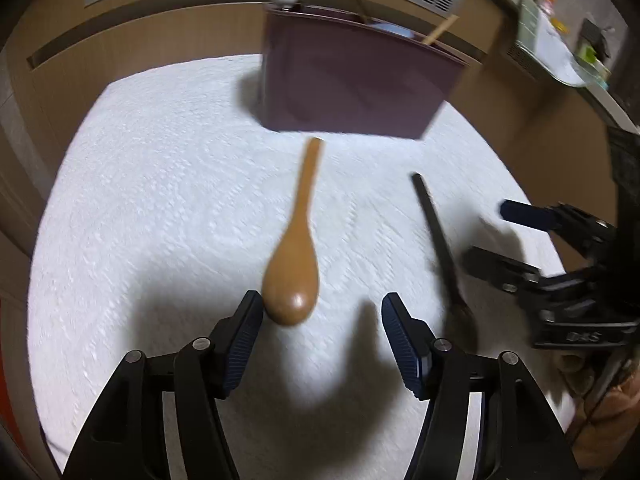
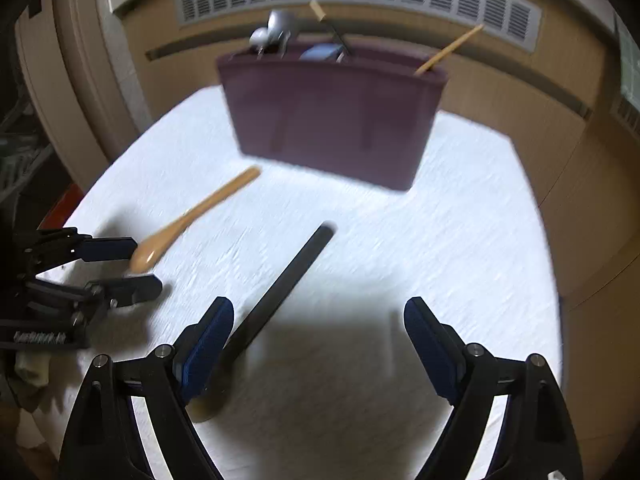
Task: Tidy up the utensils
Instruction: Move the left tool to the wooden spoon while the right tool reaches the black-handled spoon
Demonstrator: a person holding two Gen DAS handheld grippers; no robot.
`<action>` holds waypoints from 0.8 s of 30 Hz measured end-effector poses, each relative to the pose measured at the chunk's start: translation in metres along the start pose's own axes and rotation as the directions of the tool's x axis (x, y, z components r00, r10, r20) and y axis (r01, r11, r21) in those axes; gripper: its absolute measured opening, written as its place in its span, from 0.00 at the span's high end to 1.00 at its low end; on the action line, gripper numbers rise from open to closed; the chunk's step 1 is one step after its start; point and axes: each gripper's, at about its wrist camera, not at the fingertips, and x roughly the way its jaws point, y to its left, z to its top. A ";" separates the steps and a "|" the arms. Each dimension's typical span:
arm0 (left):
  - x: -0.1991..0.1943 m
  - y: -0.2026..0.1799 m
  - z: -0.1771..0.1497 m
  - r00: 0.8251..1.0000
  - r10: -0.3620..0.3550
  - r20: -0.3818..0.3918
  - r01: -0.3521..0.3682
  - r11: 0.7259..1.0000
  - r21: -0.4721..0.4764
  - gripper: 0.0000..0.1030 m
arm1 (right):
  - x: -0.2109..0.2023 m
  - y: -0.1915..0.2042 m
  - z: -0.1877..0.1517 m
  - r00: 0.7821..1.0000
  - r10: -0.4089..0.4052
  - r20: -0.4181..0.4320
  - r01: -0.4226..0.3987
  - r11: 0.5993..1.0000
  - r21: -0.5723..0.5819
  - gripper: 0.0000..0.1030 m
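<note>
Spoons (image 1: pixel 294 256) before purple caddy (image 1: pixel 352 84)

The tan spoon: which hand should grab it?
Left, probably. The left tongs are open right at the tan spoon, by its bowl. The right tongs hang over the black spoon instead.

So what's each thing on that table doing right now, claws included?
Wooden spoon: lying flat on the white cloth, not gripped.
Black utensil: lying flat, not gripped.
Purple holder: upright, utensils already standing inside.
Left claw: open, at the spoon's bowl.
Right claw: open, over the black utensil.
</note>
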 end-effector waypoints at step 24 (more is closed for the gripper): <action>0.029 0.001 0.101 0.978 0.201 0.052 -0.204 0.977 0.058 0.26 | -0.008 -0.028 -0.056 0.992 -0.082 -0.100 0.091 0.992 0.090 0.03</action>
